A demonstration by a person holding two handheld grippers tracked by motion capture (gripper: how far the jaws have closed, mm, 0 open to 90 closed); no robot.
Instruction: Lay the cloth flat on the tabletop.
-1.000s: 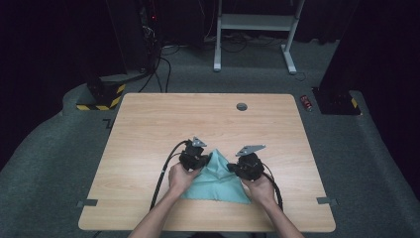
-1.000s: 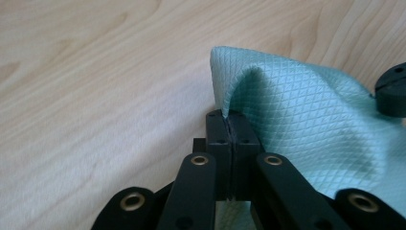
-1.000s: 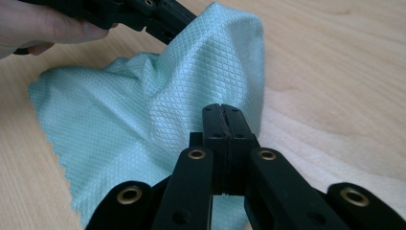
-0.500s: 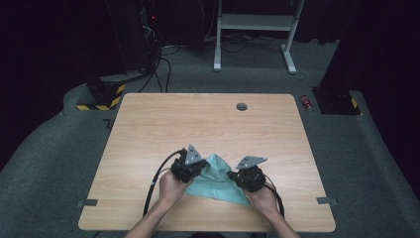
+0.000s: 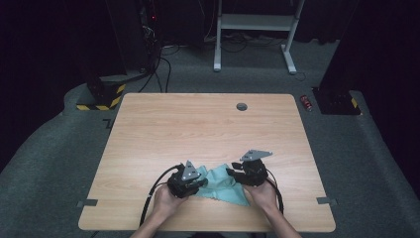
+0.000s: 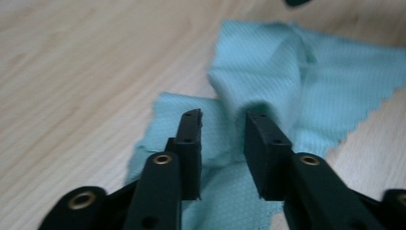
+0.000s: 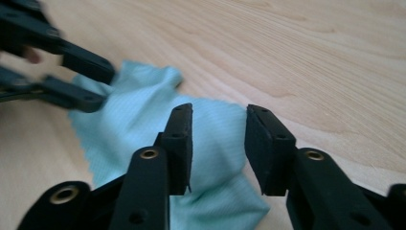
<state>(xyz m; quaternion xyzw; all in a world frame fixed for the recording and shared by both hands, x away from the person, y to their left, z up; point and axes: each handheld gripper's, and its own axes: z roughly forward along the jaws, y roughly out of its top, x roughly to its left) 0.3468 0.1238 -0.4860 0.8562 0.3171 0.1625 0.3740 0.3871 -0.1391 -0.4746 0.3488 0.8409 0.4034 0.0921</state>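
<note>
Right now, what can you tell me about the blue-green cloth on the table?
The cloth is a thin teal fabric with a fine woven texture and zigzag-cut edges. It lies rumpled near the front edge of the wooden table, between the two grippers. A raised fold stands up between the open jaws of the left gripper, while the right gripper hovers open over another part. Neither gripper has closed on it.

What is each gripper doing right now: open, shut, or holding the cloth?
Left gripper: open, jaws astride a raised fold of the teal cloth.
Right gripper: open, over the cloth, holding nothing.
</note>
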